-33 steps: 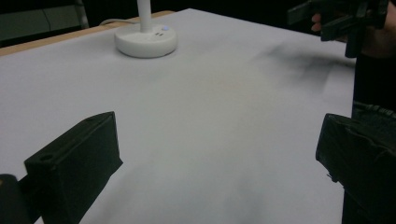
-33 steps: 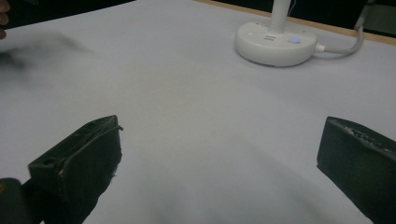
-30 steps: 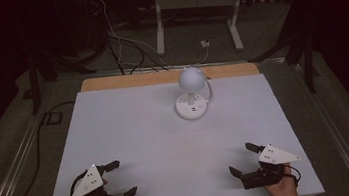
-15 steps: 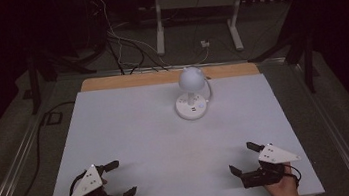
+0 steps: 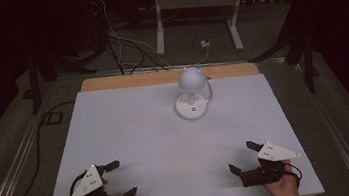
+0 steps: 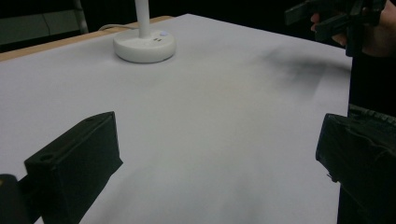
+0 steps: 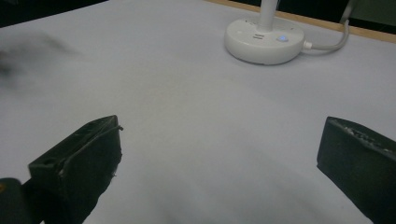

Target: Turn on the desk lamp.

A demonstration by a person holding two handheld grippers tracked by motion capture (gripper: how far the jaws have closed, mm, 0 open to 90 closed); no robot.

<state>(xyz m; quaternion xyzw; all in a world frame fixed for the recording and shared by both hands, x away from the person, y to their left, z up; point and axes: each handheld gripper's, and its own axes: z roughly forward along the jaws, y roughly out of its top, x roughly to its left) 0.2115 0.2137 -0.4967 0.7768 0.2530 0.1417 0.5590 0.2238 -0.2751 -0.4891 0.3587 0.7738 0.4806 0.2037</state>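
A small white desk lamp (image 5: 192, 92) with a round base and domed head stands toward the back middle of the white table (image 5: 131, 133). Its base (image 6: 144, 45) shows in the left gripper view, and again as the base (image 7: 264, 40) in the right gripper view, with a lit button on top. My left gripper (image 5: 123, 177) rests open at the front left corner, nothing between its jaws. At the front right, my right gripper (image 5: 242, 156) is open too and holds nothing. In the left gripper view the right gripper (image 6: 334, 18) appears far off at top right.
A white cable (image 7: 334, 42) runs from the lamp base to the back edge, where a wooden strip (image 5: 125, 80) shows. Behind the table, on the dark floor, are cables (image 5: 126, 48) and a white metal stand (image 5: 196, 4).
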